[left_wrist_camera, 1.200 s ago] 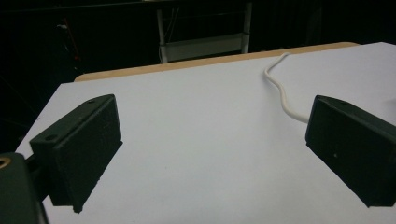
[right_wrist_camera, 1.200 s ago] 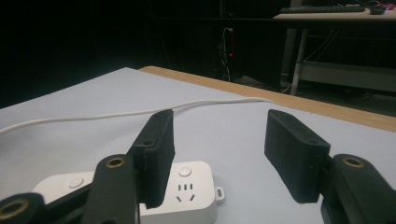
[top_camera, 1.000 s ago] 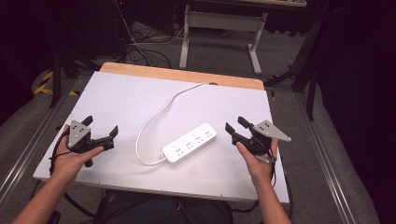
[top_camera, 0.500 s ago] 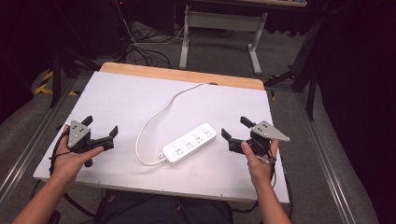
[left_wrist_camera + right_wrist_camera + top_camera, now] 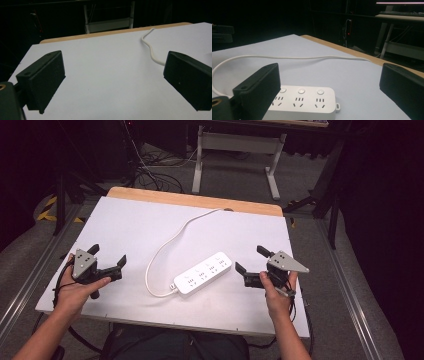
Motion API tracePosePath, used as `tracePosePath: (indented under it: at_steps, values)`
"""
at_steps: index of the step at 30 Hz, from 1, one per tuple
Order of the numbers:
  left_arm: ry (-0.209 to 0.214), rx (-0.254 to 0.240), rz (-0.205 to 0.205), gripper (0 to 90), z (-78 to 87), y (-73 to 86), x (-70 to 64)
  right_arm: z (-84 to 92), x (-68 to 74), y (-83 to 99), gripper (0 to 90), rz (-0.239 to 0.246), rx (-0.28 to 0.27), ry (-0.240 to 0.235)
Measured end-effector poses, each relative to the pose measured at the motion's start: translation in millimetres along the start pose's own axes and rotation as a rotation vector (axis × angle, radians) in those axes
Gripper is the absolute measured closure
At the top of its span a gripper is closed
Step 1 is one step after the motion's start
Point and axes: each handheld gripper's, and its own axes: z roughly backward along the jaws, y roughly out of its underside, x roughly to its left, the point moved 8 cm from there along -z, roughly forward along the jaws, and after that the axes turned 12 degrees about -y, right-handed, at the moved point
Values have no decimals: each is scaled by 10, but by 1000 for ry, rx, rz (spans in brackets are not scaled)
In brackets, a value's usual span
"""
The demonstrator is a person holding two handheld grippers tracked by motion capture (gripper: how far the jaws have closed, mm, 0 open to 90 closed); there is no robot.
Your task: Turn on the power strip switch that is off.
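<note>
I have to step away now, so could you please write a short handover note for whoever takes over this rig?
Left gripper: open, holding nothing, at the left side of the table.
Right gripper: open after its jaws have just been opening, nothing between them, just right of the power strip.
The strip lies flat mid-table; its white cord loops left, then runs to the far edge.
Done: nothing visible. Left: nobody has gripped the strip yet.

My white-topped table with a wooden far edge (image 5: 195, 200) stands on grey carpet (image 5: 310, 235); beyond it, a metal-legged bench (image 5: 235, 142) in darkness.
</note>
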Motion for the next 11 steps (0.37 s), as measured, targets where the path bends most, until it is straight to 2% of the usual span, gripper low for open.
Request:
tracePosePath:
  at_steps: [11]
  values:
    - [-3,1,0,41,0,1,3,-12,3,4,44,-3,1,-11]
